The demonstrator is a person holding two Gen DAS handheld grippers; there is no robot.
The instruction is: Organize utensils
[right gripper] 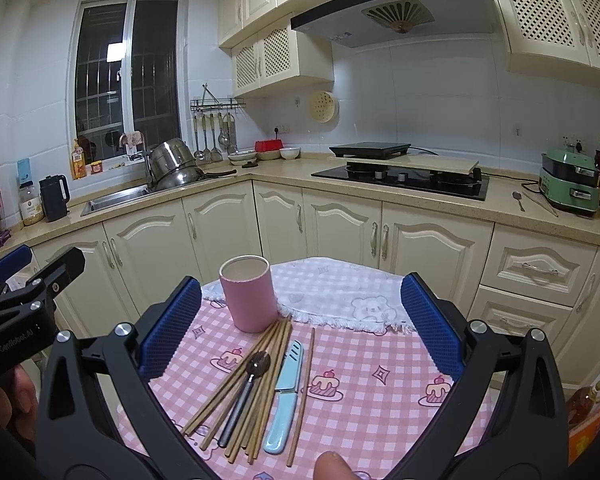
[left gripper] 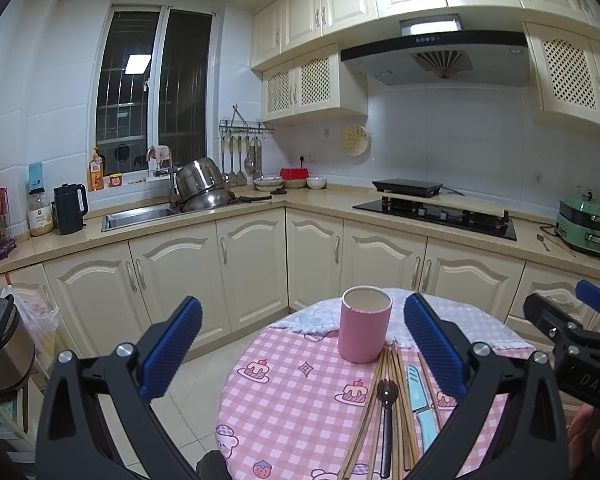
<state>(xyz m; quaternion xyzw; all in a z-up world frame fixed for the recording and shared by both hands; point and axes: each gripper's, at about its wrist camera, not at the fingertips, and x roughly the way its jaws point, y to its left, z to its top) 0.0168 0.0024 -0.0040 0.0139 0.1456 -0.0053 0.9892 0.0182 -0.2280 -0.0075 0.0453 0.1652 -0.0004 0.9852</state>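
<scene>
Both our left gripper (left gripper: 303,344) and right gripper (right gripper: 300,324) are hanging wide open and empty above the chopsticks (right gripper: 256,380), spoon (right gripper: 246,388), knife (right gripper: 286,392) and pink cup (right gripper: 249,294).

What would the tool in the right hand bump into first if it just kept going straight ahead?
Probably the pink cup, which stands just left of centre between the open right tool's fingers. The chopsticks, spoon and blue knife lie lower on the table, likely underneath its path. Depth is uncertain.
</scene>
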